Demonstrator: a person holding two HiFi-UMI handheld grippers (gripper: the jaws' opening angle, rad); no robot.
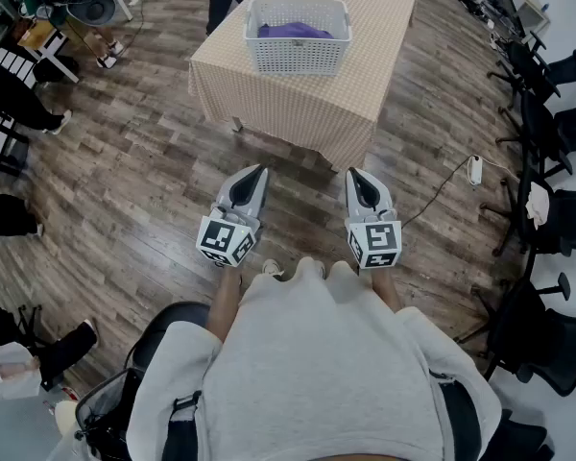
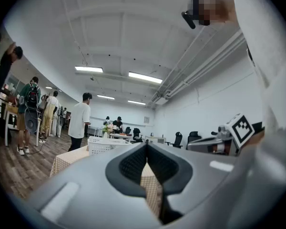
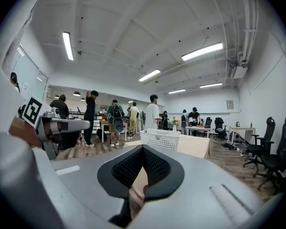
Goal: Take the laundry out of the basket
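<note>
Closed, empty left gripper (image 1: pixel 258 170) and right gripper (image 1: pixel 356 174) should approach the white plastic lattice basket (image 1: pixel 298 58), upper centre, opening over its purple laundry (image 1: pixel 293 31).

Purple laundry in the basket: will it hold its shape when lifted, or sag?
Probably floppy: the purple laundry lies crumpled low in the white basket, so it should sag and drape when lifted. Likely light for its bulk, being cloth. It might catch on the basket's slotted walls.

Checked table (image 1: pixel 302 113), wood floor (image 1: pixel 125 161) (chairs (image 1: pixel 568 67) right).
</note>
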